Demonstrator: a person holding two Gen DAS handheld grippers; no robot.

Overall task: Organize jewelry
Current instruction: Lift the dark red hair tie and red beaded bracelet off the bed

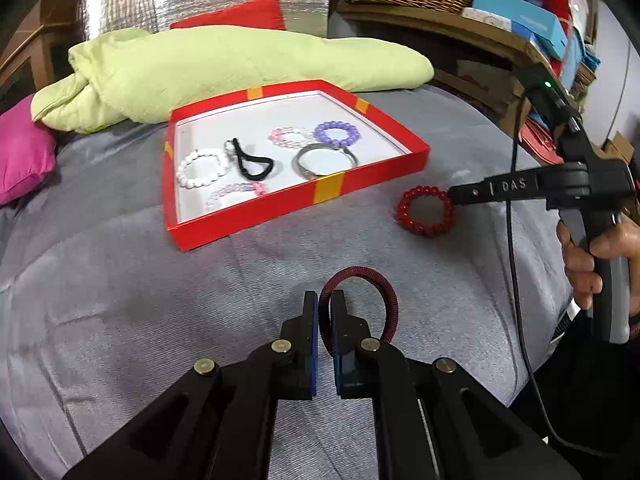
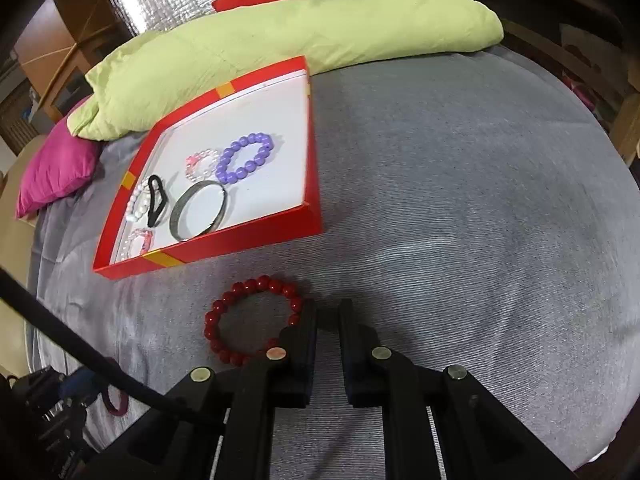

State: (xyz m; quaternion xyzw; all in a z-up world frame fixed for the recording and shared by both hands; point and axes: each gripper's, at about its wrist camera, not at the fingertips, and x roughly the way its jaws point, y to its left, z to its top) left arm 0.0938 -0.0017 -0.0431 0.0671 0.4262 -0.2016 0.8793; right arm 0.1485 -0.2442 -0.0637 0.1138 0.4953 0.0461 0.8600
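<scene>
L gripper [image 1: 325, 300] clamped on maroon hair tie [image 1: 374, 280], bottom center. R gripper [image 2: 327, 312] closed, empty, touching red bead bracelet [image 2: 224, 312]. Red box [image 1: 280, 208] upper left.

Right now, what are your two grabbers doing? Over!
Left gripper shut on dark red hair tie. Right gripper shut, beside red bead bracelet, not holding it. Red tray ahead, nothing blocking.

We count five bead bracelets [image 1: 202, 168], two hair ties [image 1: 252, 162], one bangle [image 1: 326, 159], one tray [image 1: 256, 220], both grippers [image 1: 325, 300] closed.
</scene>
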